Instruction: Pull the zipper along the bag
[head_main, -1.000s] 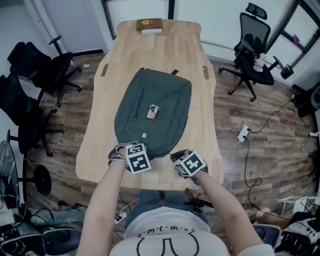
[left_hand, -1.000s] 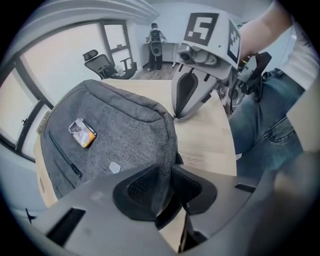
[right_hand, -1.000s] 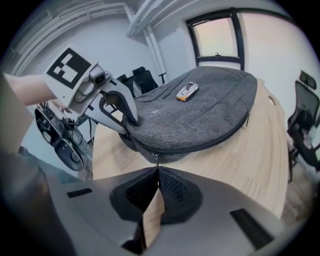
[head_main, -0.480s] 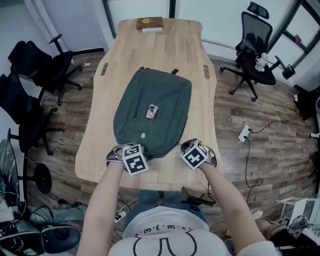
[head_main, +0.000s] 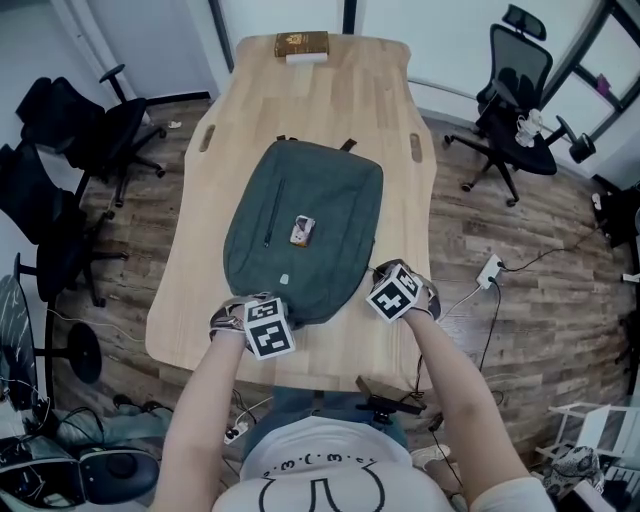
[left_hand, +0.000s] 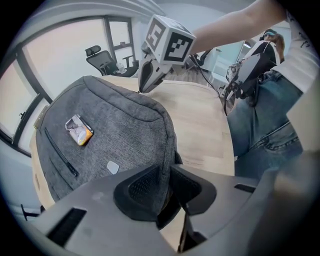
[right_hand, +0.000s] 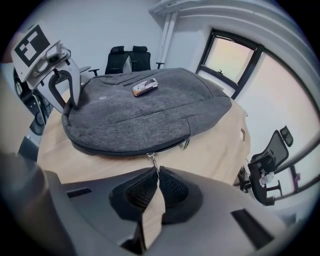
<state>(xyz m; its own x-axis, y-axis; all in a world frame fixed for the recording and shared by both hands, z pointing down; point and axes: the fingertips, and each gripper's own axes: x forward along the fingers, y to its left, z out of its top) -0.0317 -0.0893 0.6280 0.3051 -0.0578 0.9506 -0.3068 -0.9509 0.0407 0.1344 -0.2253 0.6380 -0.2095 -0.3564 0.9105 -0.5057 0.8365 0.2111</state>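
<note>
Your right claw was pinched shut on the thin zipper pull, mid-frame at the lower edge of the bag. Your left claw squeezed the bag's corner. A hard sideways tug could have slipped the pull free or dragged the bag.

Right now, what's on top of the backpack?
A small orange-and-white packet lies near the middle of the backpack, beside the front pocket zipper. The packet's underside and the bag's contents are hidden.
</note>
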